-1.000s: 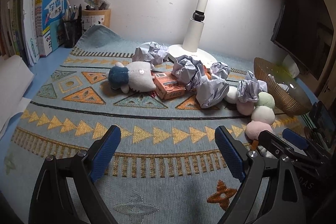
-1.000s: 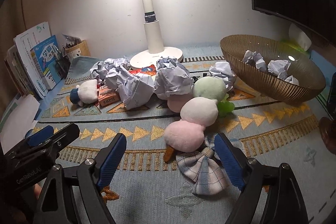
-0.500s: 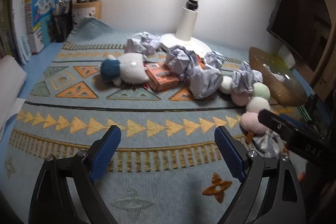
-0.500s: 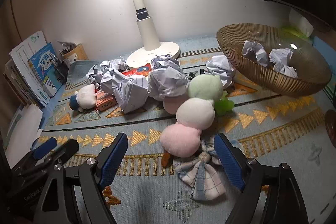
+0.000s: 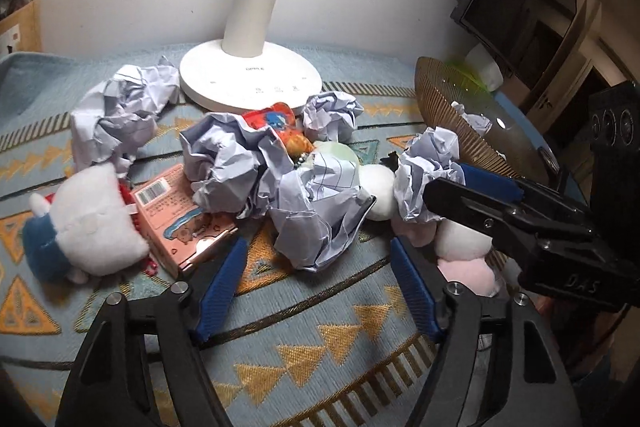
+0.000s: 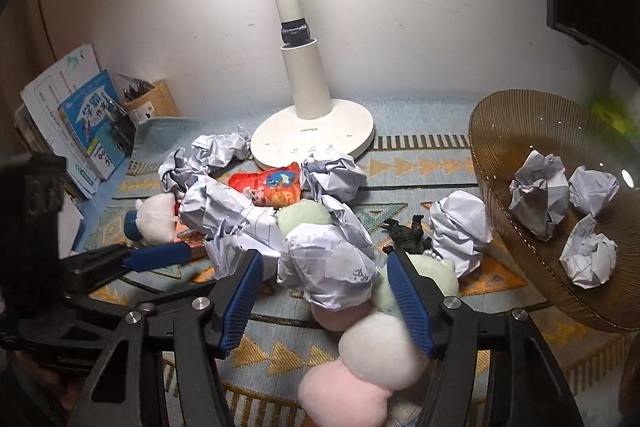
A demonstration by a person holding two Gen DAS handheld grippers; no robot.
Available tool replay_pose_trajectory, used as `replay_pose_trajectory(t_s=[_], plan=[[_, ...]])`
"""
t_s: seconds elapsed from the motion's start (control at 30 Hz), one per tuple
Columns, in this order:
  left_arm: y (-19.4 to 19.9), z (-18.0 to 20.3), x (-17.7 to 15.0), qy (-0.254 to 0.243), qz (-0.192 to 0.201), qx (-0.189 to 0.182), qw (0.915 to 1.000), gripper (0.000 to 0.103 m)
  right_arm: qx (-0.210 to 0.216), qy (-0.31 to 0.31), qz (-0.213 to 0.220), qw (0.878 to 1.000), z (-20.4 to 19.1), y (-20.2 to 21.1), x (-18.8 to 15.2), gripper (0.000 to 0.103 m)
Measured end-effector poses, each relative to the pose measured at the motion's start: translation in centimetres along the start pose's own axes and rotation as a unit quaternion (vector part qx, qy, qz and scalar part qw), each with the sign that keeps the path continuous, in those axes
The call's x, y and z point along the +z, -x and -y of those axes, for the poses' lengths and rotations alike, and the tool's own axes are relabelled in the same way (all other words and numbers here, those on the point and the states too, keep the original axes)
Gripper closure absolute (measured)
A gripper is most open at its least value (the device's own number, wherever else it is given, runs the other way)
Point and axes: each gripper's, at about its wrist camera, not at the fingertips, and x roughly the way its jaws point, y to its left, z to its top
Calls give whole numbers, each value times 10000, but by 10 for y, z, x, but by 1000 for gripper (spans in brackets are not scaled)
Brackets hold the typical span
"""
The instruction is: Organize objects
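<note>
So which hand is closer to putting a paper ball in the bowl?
Probably the right hand-held gripper: its open jaws already flank a crumpled paper ball, and the bowl sits on its side.

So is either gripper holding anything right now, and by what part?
Nothing is held. The left gripper and the right gripper are both open, each with a crumpled paper ball between its fingers, not clamped.

Crumpled paper balls (image 6: 328, 267) heaped w/ plush toys (image 6: 376, 347) on mat; three in bowl (image 6: 500, 131).
</note>
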Motion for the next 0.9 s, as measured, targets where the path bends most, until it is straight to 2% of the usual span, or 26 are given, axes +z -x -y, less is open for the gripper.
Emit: replay_pose_trajectory(t_s=[0.07,0.2,0.27,0.3,0.33,0.37,0.5,0.63,0.73,0.8,0.9], plan=[[-10,1,1,-44,-94,162,9998,41,97,-19,-55,9999,2,-5,2,40],[-17,-5,5,117,-25,200,9997,43,56,153,-28,9999,-6,-14,1,40],[-19,-4,7,128,-7,253,9996,43,124,40,-17,9999,-2,-17,3,40],[-20,-2,7,95,9,299,9995,47,125,29,5,9999,-1,-18,3,40],[-20,-1,6,72,18,301,9995,56,81,64,23,9999,-1,-19,2,47],[-20,0,7,76,14,223,9997,60,26,110,-6,9999,-2,-20,2,52],[-16,7,6,-91,105,343,9993,63,9,115,178,9998,-5,-13,1,55],[19,24,-4,-371,457,377,9976,63,309,133,675,9971,-11,23,3,55],[55,34,-20,-419,731,483,9953,63,312,341,875,9951,-27,57,-1,55],[75,37,-36,-342,857,584,9940,63,406,372,862,9948,-36,73,-12,55],[88,34,-63,-61,920,781,9927,63,591,258,541,9965,-45,74,-38,54]])
